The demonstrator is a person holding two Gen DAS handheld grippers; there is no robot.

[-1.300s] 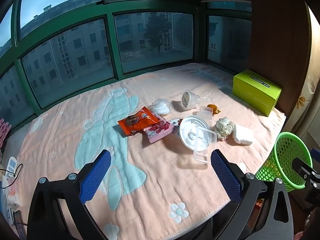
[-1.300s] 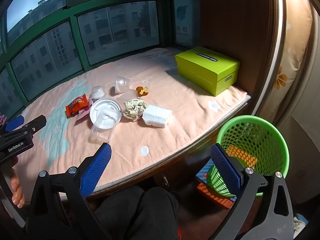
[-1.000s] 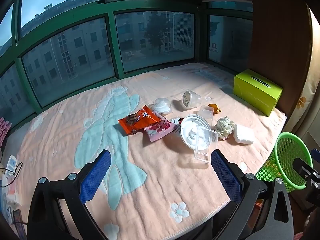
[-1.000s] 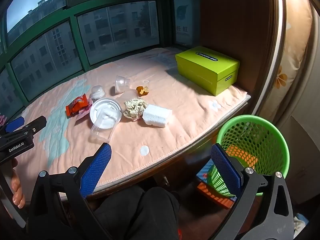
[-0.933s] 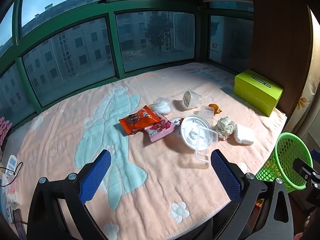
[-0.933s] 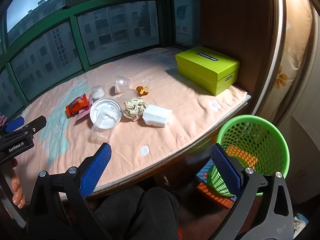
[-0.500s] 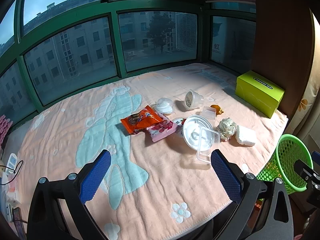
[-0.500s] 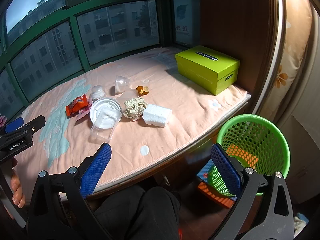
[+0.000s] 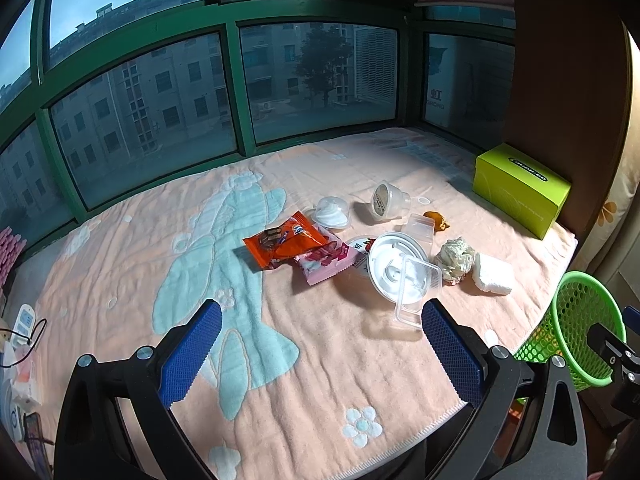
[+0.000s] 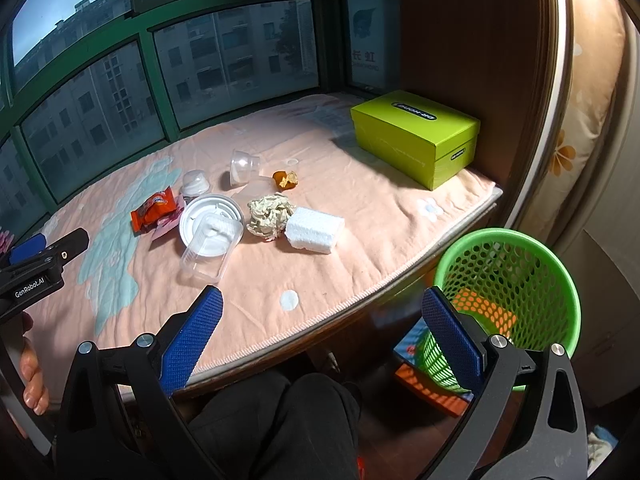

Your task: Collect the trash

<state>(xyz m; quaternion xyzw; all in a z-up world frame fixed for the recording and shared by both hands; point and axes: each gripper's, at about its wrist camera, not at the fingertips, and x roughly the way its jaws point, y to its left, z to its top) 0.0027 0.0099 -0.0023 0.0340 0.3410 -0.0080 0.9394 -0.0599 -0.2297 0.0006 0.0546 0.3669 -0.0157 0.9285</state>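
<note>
Two hand-held grippers hover above a bay-window platform covered by a peach blanket (image 9: 320,344). Left gripper (image 9: 320,344): jaws spread wide, nothing between the blue pads, poised over the near part of the blanket, short of the trash. Right gripper (image 10: 322,336): jaws likewise wide and empty, held past the blanket's front edge, with the green basket (image 10: 508,240) just beside its right finger; the basket stands on the floor below the platform's right end.

Trash lies in a loose cluster near the middle-right of the blanket. From left to right in the left wrist view: orange snack wrapper (image 9: 284,240) overlapping a pink wrapper (image 9: 326,260); round white lid (image 9: 394,264) with a clear plastic tray (image 9: 416,288) resting partly on it; crumpled paper ball (image 9: 454,258) touching a white foam block (image 9: 492,278). Behind these: small domed cup (image 9: 332,212), clear cup on its side (image 9: 388,202), and an orange scrap (image 9: 436,220).

A lime-green box (image 10: 416,136) sits apart at the far right corner, against the wooden wall.
</note>
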